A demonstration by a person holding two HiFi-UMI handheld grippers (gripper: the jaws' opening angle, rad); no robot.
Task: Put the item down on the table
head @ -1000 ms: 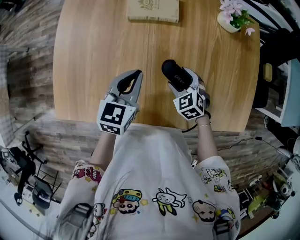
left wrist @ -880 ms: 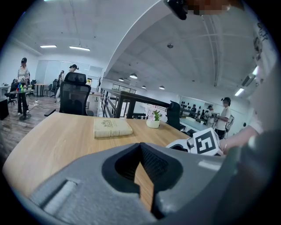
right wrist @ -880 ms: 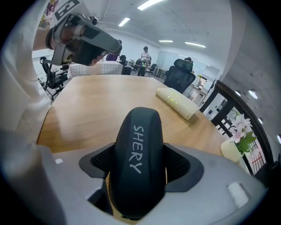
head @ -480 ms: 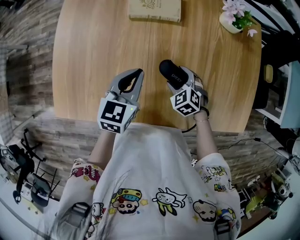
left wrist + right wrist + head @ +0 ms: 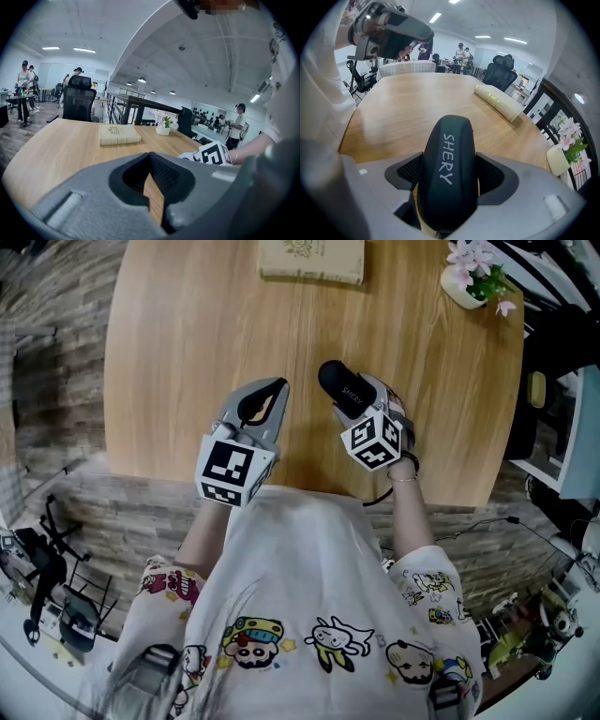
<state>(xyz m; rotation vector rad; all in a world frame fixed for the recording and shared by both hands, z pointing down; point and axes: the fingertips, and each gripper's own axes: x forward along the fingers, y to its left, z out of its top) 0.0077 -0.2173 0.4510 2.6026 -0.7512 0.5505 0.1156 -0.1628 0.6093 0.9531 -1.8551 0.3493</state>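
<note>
Round light-wood tabletop (image 5: pixel 187 324) lies below both tools. I hold the black oblong hard case lettered SHERY (image 5: pixel 449 159) clamped across its width in the right tool (image 5: pixel 364 397), nose angled down near the wood for set-down. Left tool (image 5: pixel 270 393) rests closed, empty, parked aside for clearance.

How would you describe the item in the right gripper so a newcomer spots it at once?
Start at the wooden table; near its front edge, right of centre, the right gripper is closed on a black case. It is a smooth, elongated shell lettered SHERY in white, unlike the beige book and flower pot at the far edge.
</note>
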